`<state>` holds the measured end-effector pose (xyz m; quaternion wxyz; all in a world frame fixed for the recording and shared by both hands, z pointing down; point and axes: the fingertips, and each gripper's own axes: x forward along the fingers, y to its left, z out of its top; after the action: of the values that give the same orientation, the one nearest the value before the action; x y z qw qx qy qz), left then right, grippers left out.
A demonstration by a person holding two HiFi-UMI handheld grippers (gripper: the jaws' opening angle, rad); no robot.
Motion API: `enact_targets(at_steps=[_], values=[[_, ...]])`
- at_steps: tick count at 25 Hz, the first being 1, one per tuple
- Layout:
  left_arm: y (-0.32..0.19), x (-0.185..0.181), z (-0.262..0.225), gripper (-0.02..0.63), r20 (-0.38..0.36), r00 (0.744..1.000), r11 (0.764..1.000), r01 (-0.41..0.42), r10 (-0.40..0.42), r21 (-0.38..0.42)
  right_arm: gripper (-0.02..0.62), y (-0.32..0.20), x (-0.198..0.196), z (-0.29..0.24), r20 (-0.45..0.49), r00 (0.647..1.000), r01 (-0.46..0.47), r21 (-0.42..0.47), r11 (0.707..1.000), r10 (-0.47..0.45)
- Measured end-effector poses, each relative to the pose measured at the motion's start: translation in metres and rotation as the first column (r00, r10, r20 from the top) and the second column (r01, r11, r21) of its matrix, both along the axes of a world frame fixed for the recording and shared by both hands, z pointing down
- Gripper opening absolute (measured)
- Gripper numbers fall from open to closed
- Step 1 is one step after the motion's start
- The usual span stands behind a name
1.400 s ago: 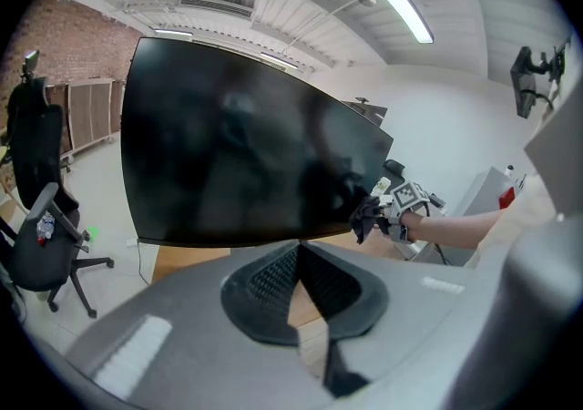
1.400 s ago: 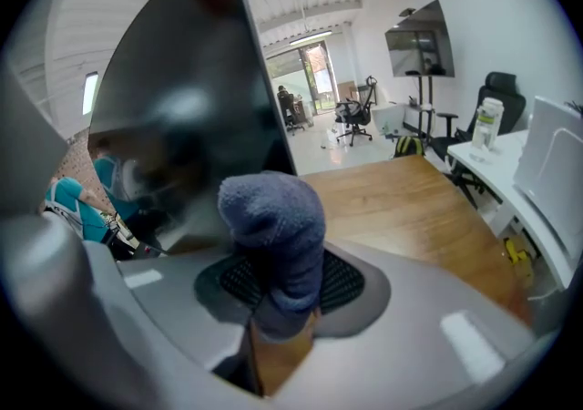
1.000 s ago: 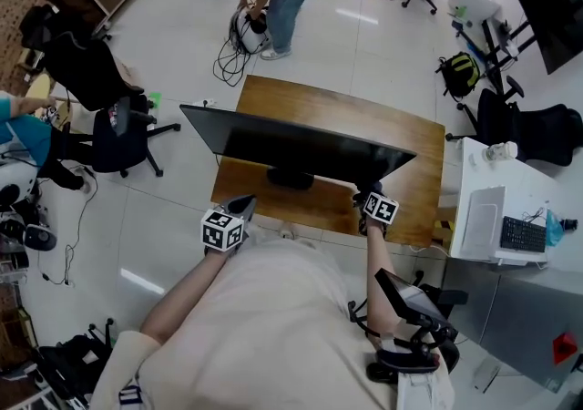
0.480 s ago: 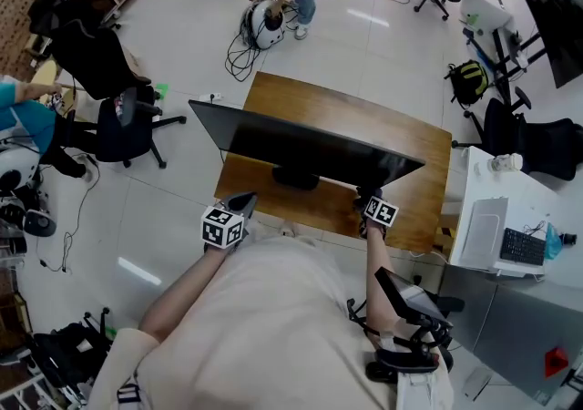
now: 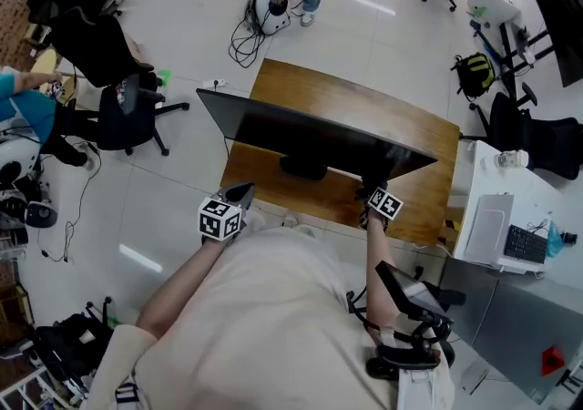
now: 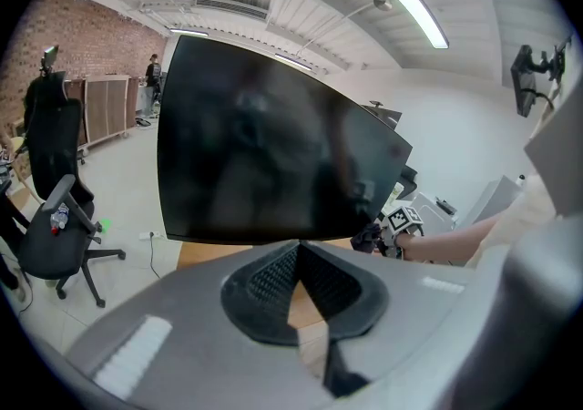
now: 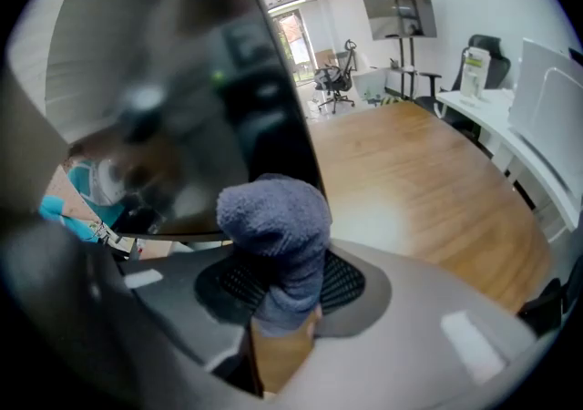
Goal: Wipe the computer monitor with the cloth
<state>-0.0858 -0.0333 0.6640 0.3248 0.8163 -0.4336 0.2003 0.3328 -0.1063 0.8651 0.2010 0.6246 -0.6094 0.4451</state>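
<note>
One cloth point(image 7: 273, 244) is seen: blue-grey, with a fuzzy terry pile, bunched into a rounded wad that stands up above the right gripper point(image 7: 278, 282). The wad's lower part is clamped between that gripper's fingers point(image 7: 342, 281). The cloth is held just beside the lower right part of the monitor point(image 5: 310, 139), low over the desk point(image 5: 401, 126); whether it touches the screen cannot be told. One monitor is counted: wide, thin and black, its screen dark and glossy, with blurred reflections of the room shown in both gripper views. It is carried on a single dark foot point(image 5: 303, 168) set on the brown wooden desk, of which one is seen under it. Two grippers are counted, each with one cube of square markers. The left gripper point(image 5: 242, 190) is held near the desk's front edge, well apart from the right one, facing the screen from below its left half. Its fingers point(image 6: 273, 276) are brought together at the tips, and nothing is held between them. A black office chair point(image 5: 118, 117) stands on the white floor to the left of the desk.
</note>
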Motion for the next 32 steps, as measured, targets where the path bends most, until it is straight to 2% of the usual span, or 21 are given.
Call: enact_targets(at_steps=[4,12,20,24,32], values=[[-0.001,-0.014,-0.001,0.005,-0.003,1.0,1.0,0.007,-0.007,0.004,0.117,-0.002,-0.015,0.0,0.01,1.0,0.006,-0.006,1.0,-0.006],[-0.01,-0.065,-0.01,0.005,-0.012,0.999,0.999,0.046,-0.046,0.008,0.117,-0.009,-0.066,-0.001,0.011,1.0,0.023,-0.03,0.999,-0.023],[-0.018,-0.105,-0.009,0.005,-0.024,0.998,0.998,0.064,-0.064,0.006,0.117,-0.015,-0.119,0.0,0.012,0.997,0.077,-0.06,0.995,-0.076],[-0.022,-0.127,-0.005,0.005,-0.039,0.996,0.997,0.082,-0.082,-0.003,0.117,-0.019,-0.156,0.001,0.019,0.992,0.128,-0.069,0.989,-0.127],[-0.03,-0.148,0.001,0.005,-0.06,0.996,0.998,0.069,-0.069,-0.001,0.118,-0.03,-0.232,0.001,0.017,0.965,0.262,-0.085,0.961,-0.261]])
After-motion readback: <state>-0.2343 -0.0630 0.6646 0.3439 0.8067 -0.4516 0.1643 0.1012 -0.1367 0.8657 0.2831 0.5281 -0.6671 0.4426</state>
